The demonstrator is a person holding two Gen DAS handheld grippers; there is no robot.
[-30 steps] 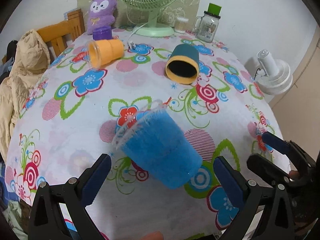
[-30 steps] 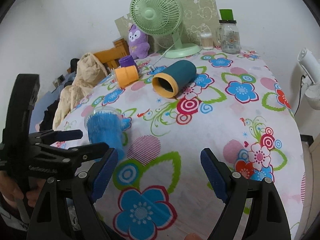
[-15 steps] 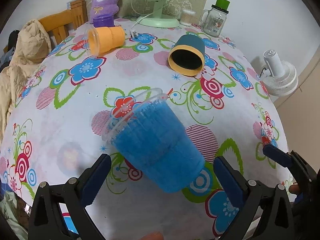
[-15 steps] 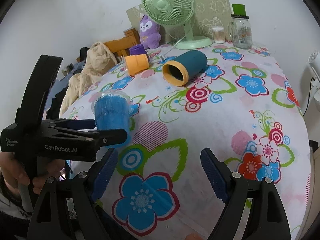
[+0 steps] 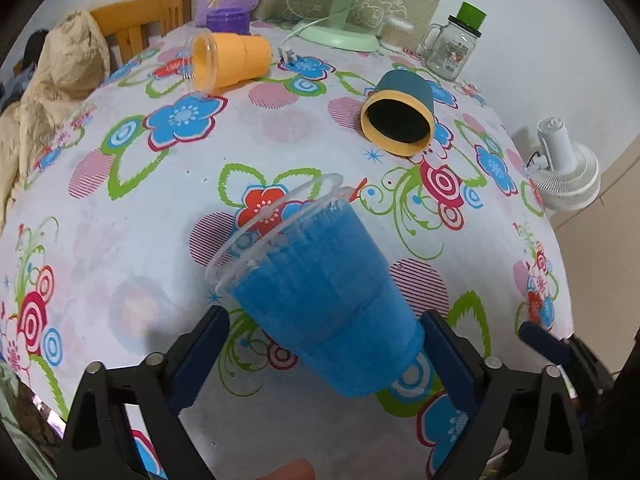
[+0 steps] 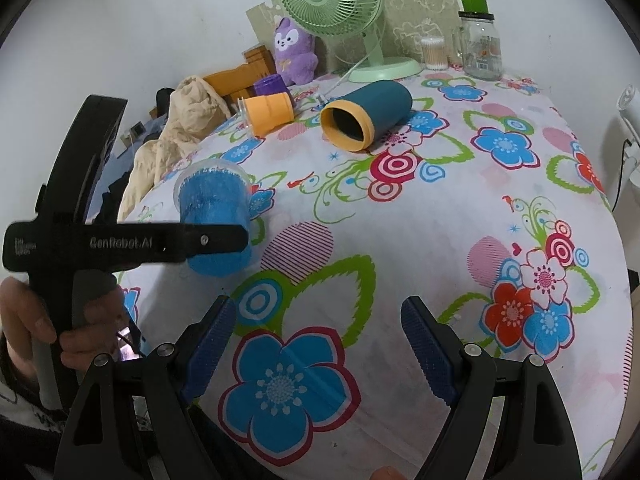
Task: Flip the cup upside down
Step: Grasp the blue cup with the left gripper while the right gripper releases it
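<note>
A blue cup with a clear rim lies on its side on the flowered tablecloth, rim pointing away and left. My left gripper is open, its fingers on both sides of the cup's base; whether they touch it I cannot tell. In the right wrist view the cup shows at the left with the left gripper's black finger across it. My right gripper is open and empty above the near part of the table.
An orange cup and a teal cup with a yellow rim lie on their sides further back. A green fan, a glass jar and a purple plush stand at the back. A wooden chair with a beige coat is at the left.
The left gripper has moved forward around the blue cup, whose base now sits between the fingers. The right gripper has held about still.
</note>
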